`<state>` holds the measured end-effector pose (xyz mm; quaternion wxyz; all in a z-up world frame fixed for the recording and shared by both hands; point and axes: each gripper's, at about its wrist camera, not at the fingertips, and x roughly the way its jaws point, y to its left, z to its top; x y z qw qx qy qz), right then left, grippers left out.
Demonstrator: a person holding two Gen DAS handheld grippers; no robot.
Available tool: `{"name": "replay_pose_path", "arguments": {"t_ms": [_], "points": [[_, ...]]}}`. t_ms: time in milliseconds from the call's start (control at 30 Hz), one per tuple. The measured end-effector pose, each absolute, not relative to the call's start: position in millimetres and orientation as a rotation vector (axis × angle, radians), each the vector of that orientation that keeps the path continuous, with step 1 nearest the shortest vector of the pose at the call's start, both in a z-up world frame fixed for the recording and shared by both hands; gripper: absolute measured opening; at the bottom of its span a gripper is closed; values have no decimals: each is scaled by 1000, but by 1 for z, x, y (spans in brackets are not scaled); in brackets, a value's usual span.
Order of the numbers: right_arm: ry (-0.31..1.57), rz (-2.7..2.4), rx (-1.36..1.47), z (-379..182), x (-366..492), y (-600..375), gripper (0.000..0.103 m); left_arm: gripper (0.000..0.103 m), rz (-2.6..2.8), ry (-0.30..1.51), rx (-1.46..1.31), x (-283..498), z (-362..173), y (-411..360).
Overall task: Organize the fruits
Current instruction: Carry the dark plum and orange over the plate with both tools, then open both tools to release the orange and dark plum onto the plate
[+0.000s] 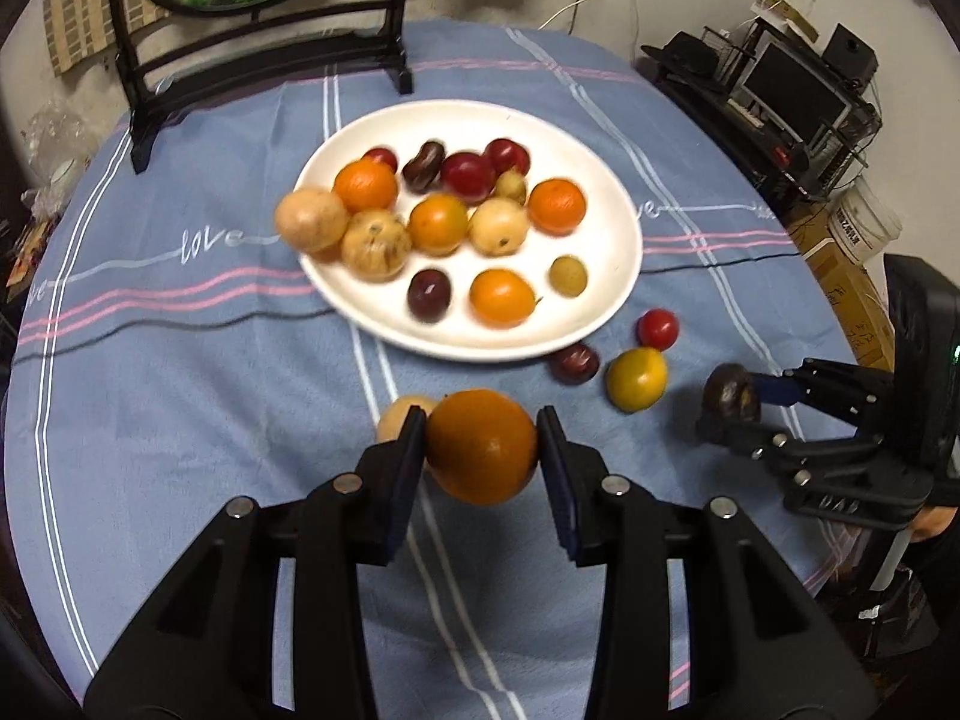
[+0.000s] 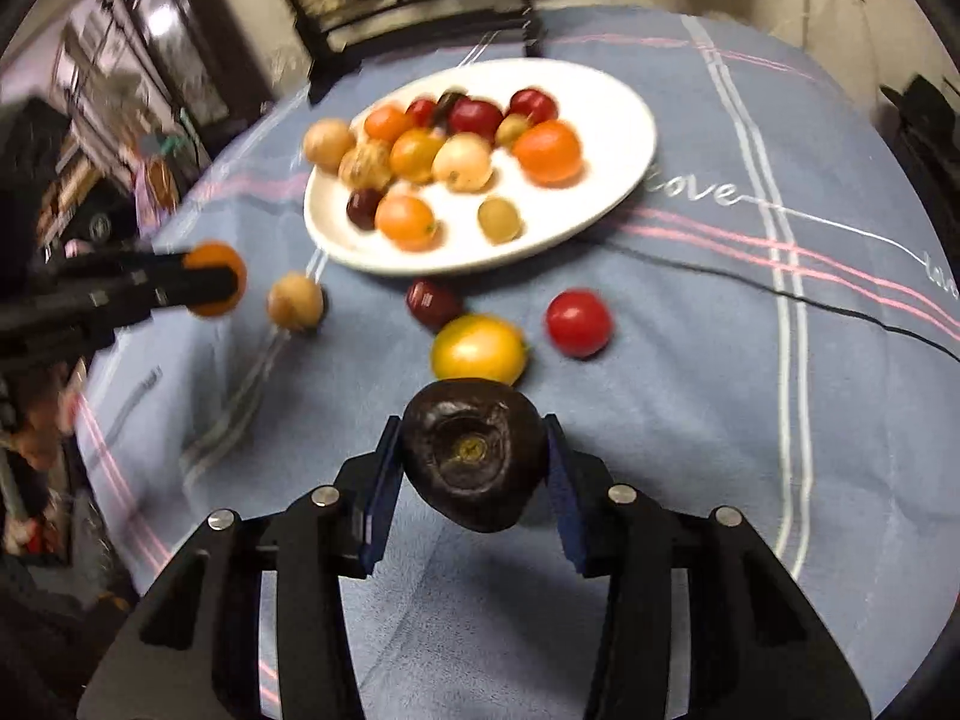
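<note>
My left gripper [image 1: 482, 450] is shut on an orange [image 1: 480, 445] and holds it above the cloth, near the plate's front edge; it also shows in the right wrist view [image 2: 213, 279]. My right gripper [image 2: 474, 462] is shut on a dark wrinkled fruit [image 2: 474, 453], seen at the right in the left wrist view [image 1: 729, 393]. A white plate [image 1: 606, 276] holds several oranges, dark plums and tan fruits. On the cloth lie a yellow fruit [image 1: 636, 378], a red fruit [image 1: 658, 329], a dark plum [image 1: 575, 363] and a tan fruit [image 1: 399, 414].
The round table has a blue striped cloth [image 1: 180, 420]. A black wooden stand [image 1: 252, 54] with a round panel stands at the back behind the plate. A thin black cable [image 2: 780, 294] crosses the cloth. Shelves with electronics [image 1: 774, 78] stand beyond the right edge.
</note>
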<state>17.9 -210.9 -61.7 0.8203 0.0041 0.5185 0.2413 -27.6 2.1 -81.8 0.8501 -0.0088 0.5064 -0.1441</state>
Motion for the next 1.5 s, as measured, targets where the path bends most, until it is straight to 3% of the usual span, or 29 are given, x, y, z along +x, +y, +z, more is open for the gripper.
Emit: {"name": "replay_pose_path", "arguments": {"t_ms": [433,1133,1167,1200,1267,1500], "points": [[914,533,29,12,95,-204,45,38,-294,929,58,39,-29,-19],[1054,504,-41,-41,204,-172,46,39,-245,1006,85,112,-73,-26],[1051,507,-61,-42,206,-168,48,43,-239,1005,89,114,-74,-27],[1046,514,-74,-43,207,-165,55,59,-231,1000,95,116,-74,-27],[1029,517,-71,-40,209,-162,74,62,-226,976,107,117,-72,-29],[983,493,-61,-22,206,-175,74,62,-210,975,96,116,-69,-21]]}}
